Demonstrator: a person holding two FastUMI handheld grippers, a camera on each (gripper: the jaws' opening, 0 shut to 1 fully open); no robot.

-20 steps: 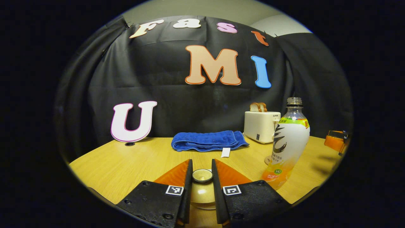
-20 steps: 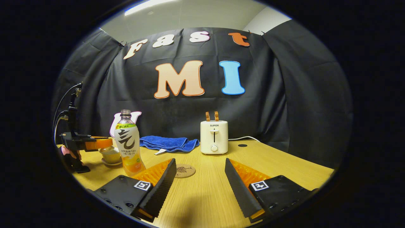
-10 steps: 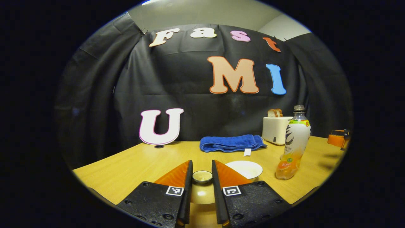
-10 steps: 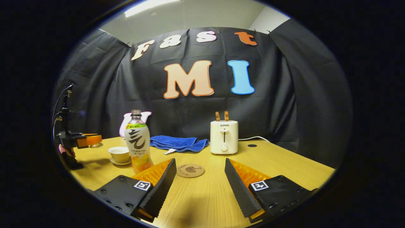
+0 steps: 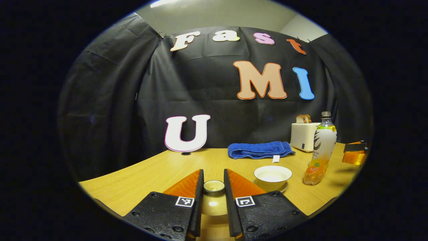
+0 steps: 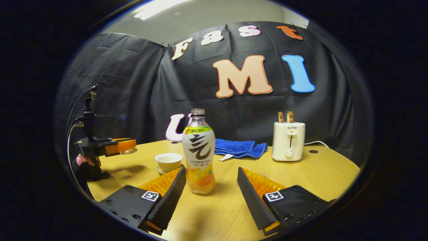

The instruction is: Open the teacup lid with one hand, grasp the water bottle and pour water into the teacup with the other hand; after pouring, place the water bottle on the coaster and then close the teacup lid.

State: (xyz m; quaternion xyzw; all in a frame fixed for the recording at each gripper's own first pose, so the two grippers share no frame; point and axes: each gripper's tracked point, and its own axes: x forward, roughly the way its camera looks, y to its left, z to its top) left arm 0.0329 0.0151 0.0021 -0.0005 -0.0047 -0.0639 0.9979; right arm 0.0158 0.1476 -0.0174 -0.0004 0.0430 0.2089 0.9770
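Left gripper (image 5: 214, 187): clamped on teacup lid (image 5: 214, 186), held off the teacup (image 5: 272, 176).
Right gripper (image 6: 211, 182): jaws apart, water bottle (image 6: 199, 150) upright just ahead, untouched. Advice: centre the jaws on the bottle's waist and close squarely.
Table (image 6: 317, 170): pale wood; towel (image 6: 239, 148) and toaster (image 6: 289, 145) near far edge.
Room: black-draped booth.

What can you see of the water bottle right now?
The water bottle is clear plastic with a mostly white printed wrap, a green and yellow band near the shoulder and orange at the base. Its neck shows no cap. It stands upright on the wooden table, apart from the teacup. The right claw is open around it, with neither finger touching it. It also shows in the left gripper view.
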